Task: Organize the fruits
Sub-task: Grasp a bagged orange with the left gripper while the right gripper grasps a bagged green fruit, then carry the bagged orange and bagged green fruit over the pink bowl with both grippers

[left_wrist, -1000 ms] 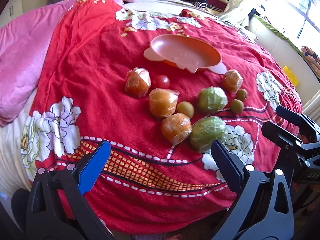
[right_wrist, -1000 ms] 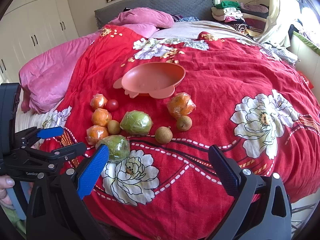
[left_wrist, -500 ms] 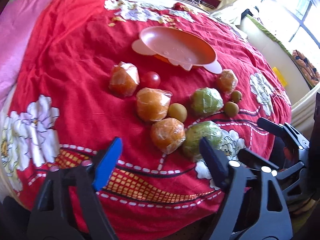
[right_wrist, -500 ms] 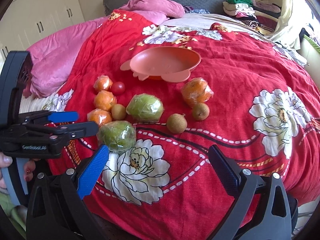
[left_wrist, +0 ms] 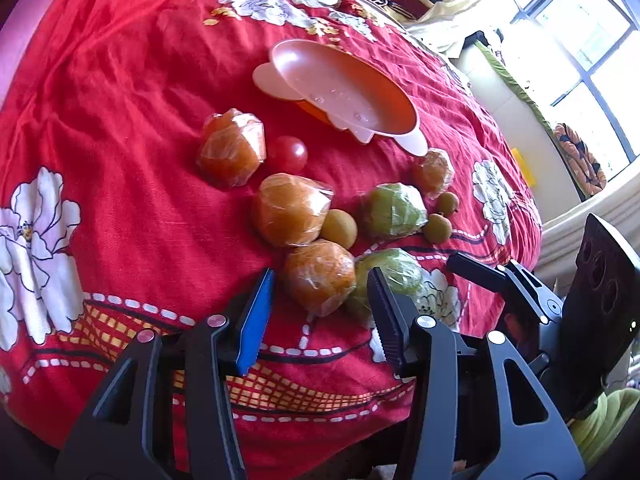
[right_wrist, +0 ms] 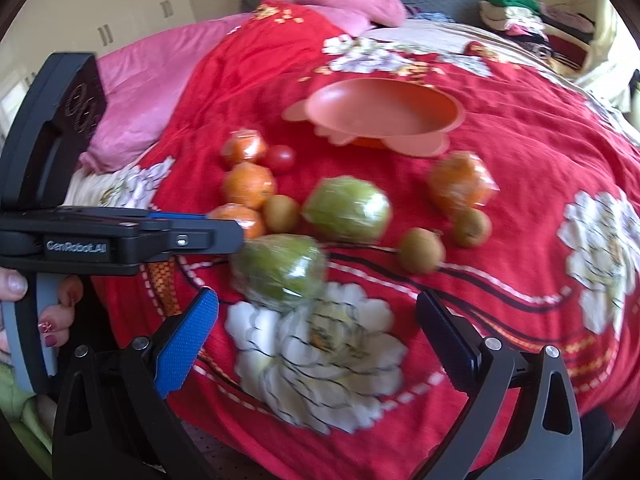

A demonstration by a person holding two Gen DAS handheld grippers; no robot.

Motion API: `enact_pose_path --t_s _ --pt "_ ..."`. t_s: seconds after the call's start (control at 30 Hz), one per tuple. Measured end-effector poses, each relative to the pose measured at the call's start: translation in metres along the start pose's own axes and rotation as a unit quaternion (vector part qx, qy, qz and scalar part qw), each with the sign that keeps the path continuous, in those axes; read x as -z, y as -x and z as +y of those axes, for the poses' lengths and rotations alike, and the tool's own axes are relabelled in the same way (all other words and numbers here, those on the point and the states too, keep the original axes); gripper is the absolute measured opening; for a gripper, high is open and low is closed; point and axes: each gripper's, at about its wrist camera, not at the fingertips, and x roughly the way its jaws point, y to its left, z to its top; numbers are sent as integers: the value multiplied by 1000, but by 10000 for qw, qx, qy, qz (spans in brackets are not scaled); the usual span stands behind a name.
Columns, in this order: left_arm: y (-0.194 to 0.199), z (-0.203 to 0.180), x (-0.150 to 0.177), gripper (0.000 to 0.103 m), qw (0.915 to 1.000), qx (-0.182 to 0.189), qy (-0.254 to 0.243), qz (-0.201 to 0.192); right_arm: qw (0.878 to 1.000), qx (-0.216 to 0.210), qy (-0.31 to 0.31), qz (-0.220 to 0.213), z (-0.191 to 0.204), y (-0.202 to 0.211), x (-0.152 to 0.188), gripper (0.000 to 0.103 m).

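Several wrapped oranges, two wrapped green fruits, small brown fruits and a red tomato (left_wrist: 287,154) lie on a red floral bedspread below an empty pink bowl (left_wrist: 344,88). My left gripper (left_wrist: 320,300) is open, its fingers on either side of the nearest wrapped orange (left_wrist: 320,282), just short of it. My right gripper (right_wrist: 316,320) is open and empty, just in front of the nearest wrapped green fruit (right_wrist: 280,270). The left gripper also shows in the right wrist view (right_wrist: 224,236), beside that green fruit.
The bowl also shows in the right wrist view (right_wrist: 384,112). A pink quilt (right_wrist: 160,92) lies at the left of the bed. Folded clothes (right_wrist: 528,20) are stacked at the far right. The bed edge runs just below both grippers.
Both grippers have moved forward toward the fruit. My left gripper's jaws have narrowed and now flank the nearest orange. The right gripper has closed in on the near green fruit.
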Motion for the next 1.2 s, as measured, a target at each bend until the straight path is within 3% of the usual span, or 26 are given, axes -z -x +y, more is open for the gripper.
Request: enact_pose_path --t_s 0.1,0.13,0.17,0.2,0.4,0.57,1.2 --pt "0 1 -1 40 10000 46 10 23 10000 1 51 9 5 -7 -3 96" --pt "0 1 -2 40 10000 59 14 28 10000 -23 68 14 6 -10 -3 92" --pt "0 1 -3 38 10000 69 18 33 9999 -22 103 18 8 -12 -4 79" --pt "-1 2 -4 38 10000 68 22 38 9999 23 136 25 9 -15 -4 76" --pt "-6 4 -8 35 9999 132 40 70 9997 -23 236 -24 12 -23 -7 69" --pt "-9 5 -10 33 9998 182 62 98 9993 -170 332 -58 14 -28 -6 55" --pt "-4 -7 -8 32 9997 203 -96 39 9992 -251 -10 -305 -15 11 0 54"
